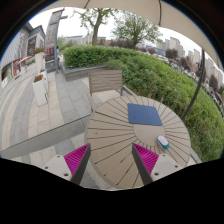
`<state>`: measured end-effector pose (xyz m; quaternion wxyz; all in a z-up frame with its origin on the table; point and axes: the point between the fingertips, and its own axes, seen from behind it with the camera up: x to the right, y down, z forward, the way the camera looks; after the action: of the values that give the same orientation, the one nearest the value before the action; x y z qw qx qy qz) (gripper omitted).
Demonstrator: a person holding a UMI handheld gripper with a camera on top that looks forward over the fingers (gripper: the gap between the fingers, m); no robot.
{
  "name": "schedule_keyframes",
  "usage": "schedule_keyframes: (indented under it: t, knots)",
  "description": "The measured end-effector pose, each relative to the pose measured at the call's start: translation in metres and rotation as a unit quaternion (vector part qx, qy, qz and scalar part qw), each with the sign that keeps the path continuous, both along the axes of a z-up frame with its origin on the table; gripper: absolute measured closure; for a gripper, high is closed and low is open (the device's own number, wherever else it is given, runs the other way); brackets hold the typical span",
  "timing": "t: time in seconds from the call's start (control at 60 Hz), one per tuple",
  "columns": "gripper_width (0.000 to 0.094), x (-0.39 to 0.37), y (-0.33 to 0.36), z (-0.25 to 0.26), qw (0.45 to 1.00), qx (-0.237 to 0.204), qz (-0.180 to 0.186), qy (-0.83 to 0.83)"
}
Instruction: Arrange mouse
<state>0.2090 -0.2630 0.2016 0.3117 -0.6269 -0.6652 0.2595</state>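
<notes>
1. Claw [108,160]: open, its two fingers well apart with nothing between them; the magenta pads [75,157] on their inner faces are uncovered.
2. Tabletop [115,135]: round, of wooden slats, lying directly ahead of and below the fingers.
3. Mouse pad [144,115]: dark blue, rectangular, flat on the tabletop beyond the right finger.
4. Mouse [163,144]: small and pale, resting on the tabletop just beside the right finger's outer side, nearer than the mouse pad and apart from it.
5. Surroundings: wooden chair [105,85] at the tabletop's far side; paved terrace [40,110], hedge [150,70] beyond.
</notes>
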Motion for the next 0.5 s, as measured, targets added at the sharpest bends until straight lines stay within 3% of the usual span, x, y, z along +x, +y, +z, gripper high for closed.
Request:
schedule_keyframes:
  t: [0.233,0.5]
  knots:
    - [0.0083,0.010,0.016,-0.023,1.000,0.009,-0.014,-0.017]
    - [0.0084,0.022,0.070,-0.052,0.998,0.024,-0.053,-0.024]
